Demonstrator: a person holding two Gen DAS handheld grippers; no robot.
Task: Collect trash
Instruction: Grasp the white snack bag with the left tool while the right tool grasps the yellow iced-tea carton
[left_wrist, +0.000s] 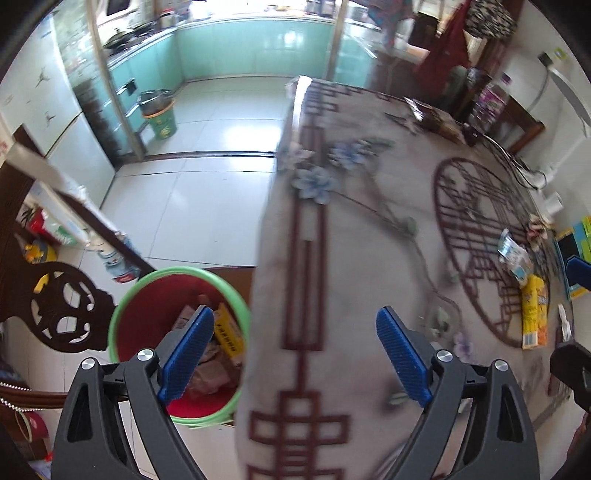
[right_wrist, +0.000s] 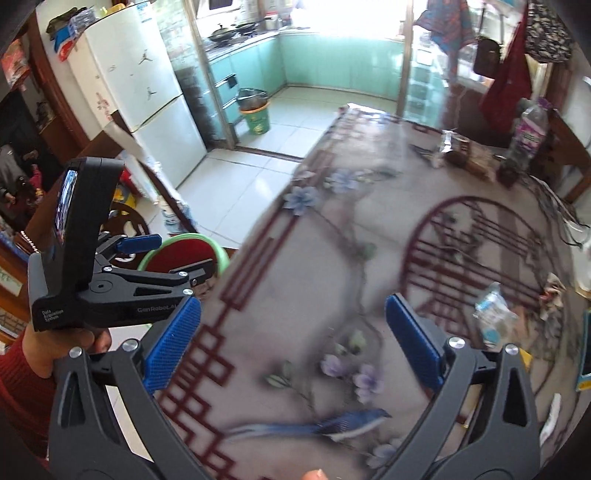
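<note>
Green-rimmed red bin (half full) holds crumpled brown wrappers.

Am gripping left gripper in my left hand, wearing red knit sleeve. Its body showing black plastic, white lettering, silver screws, small lit screen on upright block. Right gripper showing blue ribbed pads on dark grey arms, silver pivot bolts.
</note>
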